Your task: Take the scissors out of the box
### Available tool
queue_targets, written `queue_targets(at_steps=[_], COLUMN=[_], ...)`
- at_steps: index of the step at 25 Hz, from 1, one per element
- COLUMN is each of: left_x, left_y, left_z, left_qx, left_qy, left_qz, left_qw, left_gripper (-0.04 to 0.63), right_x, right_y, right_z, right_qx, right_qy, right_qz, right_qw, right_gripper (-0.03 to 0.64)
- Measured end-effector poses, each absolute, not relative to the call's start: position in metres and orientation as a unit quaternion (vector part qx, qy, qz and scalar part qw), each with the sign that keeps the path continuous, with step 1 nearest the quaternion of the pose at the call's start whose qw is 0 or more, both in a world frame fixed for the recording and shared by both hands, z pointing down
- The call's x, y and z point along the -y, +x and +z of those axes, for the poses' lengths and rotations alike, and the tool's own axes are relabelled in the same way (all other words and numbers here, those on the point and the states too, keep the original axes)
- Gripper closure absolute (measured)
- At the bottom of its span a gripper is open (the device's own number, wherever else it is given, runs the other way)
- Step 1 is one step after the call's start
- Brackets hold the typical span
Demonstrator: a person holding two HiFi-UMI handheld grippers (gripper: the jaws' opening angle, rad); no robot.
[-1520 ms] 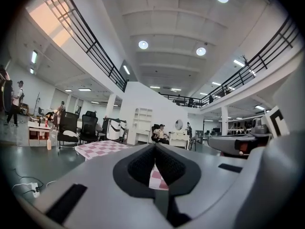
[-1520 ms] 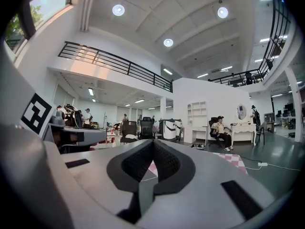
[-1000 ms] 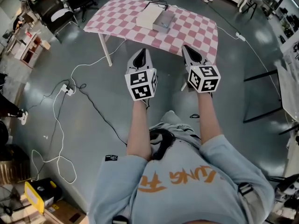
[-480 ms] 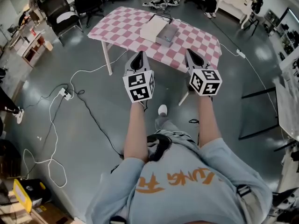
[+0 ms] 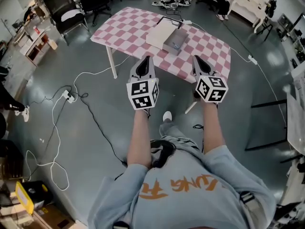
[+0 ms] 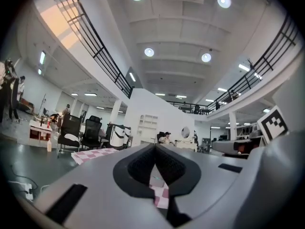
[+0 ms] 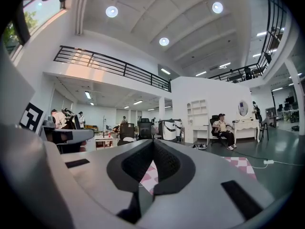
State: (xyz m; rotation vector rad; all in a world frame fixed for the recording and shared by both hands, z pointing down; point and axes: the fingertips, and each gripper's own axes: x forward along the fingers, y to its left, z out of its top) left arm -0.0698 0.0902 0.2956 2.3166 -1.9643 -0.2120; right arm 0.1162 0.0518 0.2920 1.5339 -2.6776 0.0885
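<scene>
An open grey box point(image 5: 174, 41) with its pale lid point(image 5: 160, 33) laid back beside it sits mid-table on the pink-and-white checkered table point(image 5: 126, 26). Something small and bluish lies inside; I cannot make out scissors. Both grippers are held level in front of the person, short of the table's near edge. The left gripper point(image 5: 146, 61) is shut and empty, its pads meeting in the left gripper view point(image 6: 155, 148). The right gripper point(image 5: 197, 61) is shut too, with nothing between its pads point(image 7: 153, 143).
White and black cables and a power strip point(image 5: 67, 94) trail over the grey floor at left. Black office chairs point(image 5: 66, 8) stand behind the table's left end. A black metal frame point(image 5: 267, 123) stands at right. A white cable point(image 5: 248, 57) runs off the table's right side.
The person has walked toward the table: it sits lower and larger in the head view. Both grippers went forward with them, still shut, and now nearly reach the table's near edge.
</scene>
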Motion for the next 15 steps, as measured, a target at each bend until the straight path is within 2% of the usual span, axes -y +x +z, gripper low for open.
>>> queue_targets(at_steps=[11, 15], left_x=[0.022, 0.062], left_y=[-0.031, -0.019], left_z=[0.338, 0.363], left_qx=[0.646, 0.649], left_qy=[0.760, 0.756], left_qz=[0.001, 0.070], left_qw=[0.072, 0.058], left_gripper=[0.575, 0.575], right_x=[0.064, 0.115], right_y=[0.162, 0.167], right_z=[0.334, 0.356], right_qx=[0.850, 0.844], right_qy=[0.519, 0.524], right_qz=[0.087, 0.114], right_qw=[0.034, 0.032], right_gripper=[0.621, 0.620])
